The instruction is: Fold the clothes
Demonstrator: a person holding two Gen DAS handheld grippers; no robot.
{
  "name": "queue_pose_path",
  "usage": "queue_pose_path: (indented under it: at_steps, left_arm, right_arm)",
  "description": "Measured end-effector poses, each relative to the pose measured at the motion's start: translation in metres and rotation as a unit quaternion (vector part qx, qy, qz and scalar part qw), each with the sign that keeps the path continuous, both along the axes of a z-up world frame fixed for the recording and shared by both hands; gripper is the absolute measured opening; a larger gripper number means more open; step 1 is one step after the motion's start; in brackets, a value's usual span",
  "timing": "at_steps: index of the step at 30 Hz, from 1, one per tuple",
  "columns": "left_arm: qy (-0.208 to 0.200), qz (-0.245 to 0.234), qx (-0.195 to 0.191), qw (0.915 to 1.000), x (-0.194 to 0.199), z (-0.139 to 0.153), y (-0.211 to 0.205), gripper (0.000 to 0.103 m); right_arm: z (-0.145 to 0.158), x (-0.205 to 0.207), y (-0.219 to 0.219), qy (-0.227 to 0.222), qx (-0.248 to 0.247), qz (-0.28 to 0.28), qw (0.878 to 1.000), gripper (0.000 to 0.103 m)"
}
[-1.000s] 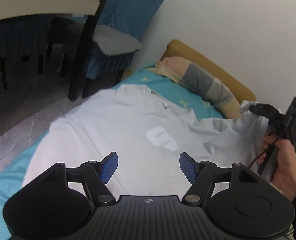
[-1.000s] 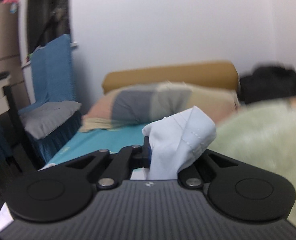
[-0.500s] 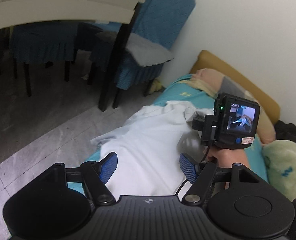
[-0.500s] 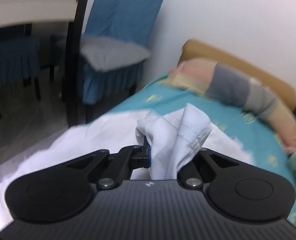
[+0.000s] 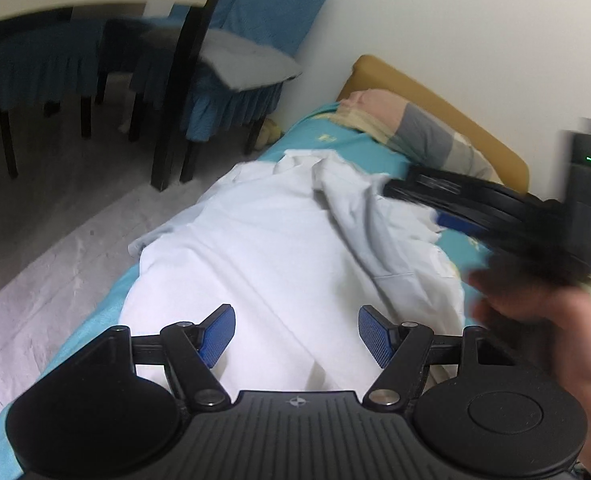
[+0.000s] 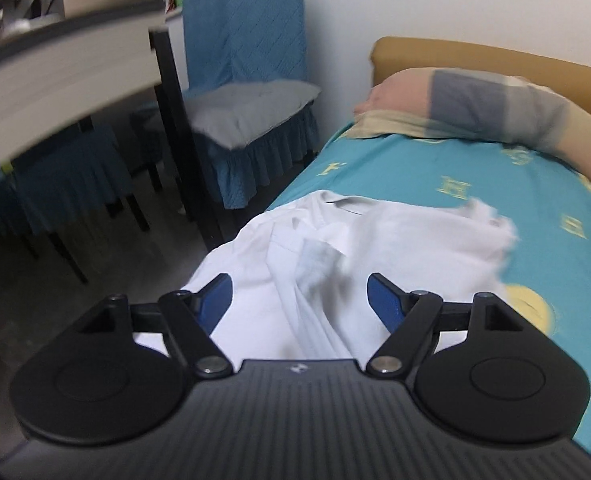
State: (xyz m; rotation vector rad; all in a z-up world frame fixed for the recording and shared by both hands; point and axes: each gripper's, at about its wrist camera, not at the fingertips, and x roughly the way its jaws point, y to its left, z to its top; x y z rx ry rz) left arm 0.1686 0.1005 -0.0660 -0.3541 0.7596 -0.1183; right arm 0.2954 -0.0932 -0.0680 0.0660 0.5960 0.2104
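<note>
Left wrist view: the left gripper (image 5: 296, 332) hangs over the near end of a white shirt (image 5: 263, 256), its blue-padded fingers (image 5: 216, 334) spread wide with nothing between them. The shirt lies lengthwise on a teal bedsheet (image 5: 375, 156), with one side folded over toward 2 o'clock into a rumpled ridge. At 3 o'clock the right gripper (image 5: 447, 222) appears motion-blurred beside the shirt's edge, held by a person's hand (image 5: 543, 336).

Right wrist view: the right gripper (image 6: 300, 300) is spread apart and empty above the shirt's (image 6: 375, 248) collar end; bunched fabric lies below the gap, and contact cannot be determined. A striped pillow (image 6: 487, 108) rests at 1 o'clock against a tan headboard (image 6: 475, 56). A blue-covered chair (image 6: 247, 40) with a grey cushion (image 6: 251, 112) stands at 11 o'clock beside the bed, next to a table (image 6: 67, 64).
</note>
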Motion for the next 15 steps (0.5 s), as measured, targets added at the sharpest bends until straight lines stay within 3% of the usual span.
queue_pose_path:
  at_steps: [4,7,11,13,15]
  left_arm:
    - [-0.014,-0.023,-0.010,0.9996,-0.021,0.009,-0.021,0.071]
    - [0.000,-0.047,-0.011,0.9988,-0.038,0.010,-0.046,0.071]
    - [0.024,-0.091,-0.036,0.9949,-0.061,0.012,-0.075,0.071]
    - [0.033,-0.106,-0.051,0.9926,-0.074,0.012,-0.087,0.071]
    - [0.036,-0.119,-0.040,0.9915,-0.087,0.013,-0.103,0.071]
  right_arm:
    - [0.037,-0.075,-0.036,-0.008,0.027,-0.023,0.999,0.076]
    - [0.051,-0.140,-0.063,-0.014,0.026,-0.029,0.999,0.076]
    - [0.052,-0.210,-0.101,-0.014,0.019,-0.060,0.998,0.076]
    - [0.048,-0.236,-0.124,-0.004,0.037,-0.083,0.996,0.076]
    - [0.044,-0.256,-0.149,0.002,0.068,-0.102,0.992,0.076]
